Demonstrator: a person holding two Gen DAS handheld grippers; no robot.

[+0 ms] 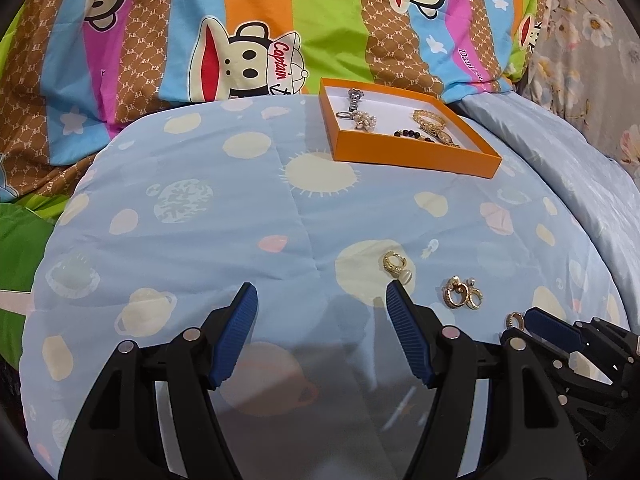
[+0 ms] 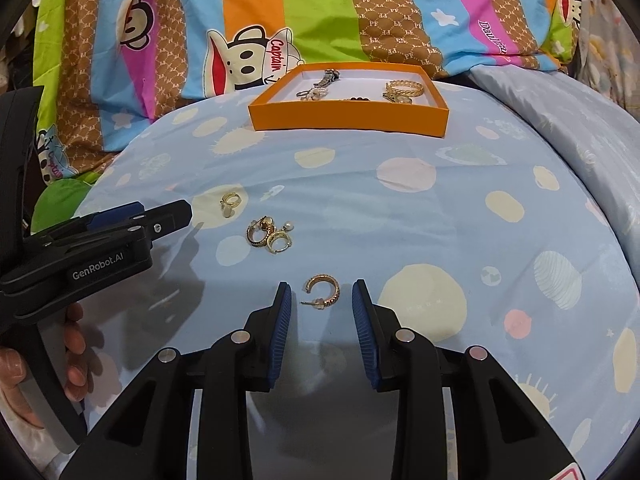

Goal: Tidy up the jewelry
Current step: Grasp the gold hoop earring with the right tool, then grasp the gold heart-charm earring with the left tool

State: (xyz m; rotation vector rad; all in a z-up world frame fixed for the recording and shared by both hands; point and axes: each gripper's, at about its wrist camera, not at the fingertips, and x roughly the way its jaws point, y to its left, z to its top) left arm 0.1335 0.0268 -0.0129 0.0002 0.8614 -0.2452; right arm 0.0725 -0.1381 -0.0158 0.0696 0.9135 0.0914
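Note:
An orange tray [image 1: 416,158] [image 2: 348,122] sits at the far side of the blue quilt and holds several jewelry pieces. A gold hoop earring [image 2: 323,290] lies on the quilt between the open fingers of my right gripper [image 2: 322,294], not gripped; it also shows in the left wrist view [image 1: 514,320]. A cluster of gold earrings [image 2: 270,236] [image 1: 462,294] and a single gold earring with a pale stone [image 2: 229,202] [image 1: 394,265] lie further left. My left gripper [image 1: 320,294] is open and empty, its right finger close to the single earring.
The blue planet-print quilt [image 1: 200,220] [image 2: 440,220] is a soft rounded surface. A colourful striped monkey-print pillow [image 1: 240,20] [image 2: 320,8] rises behind the tray. A floral sheet [image 1: 592,40] lies at the far right.

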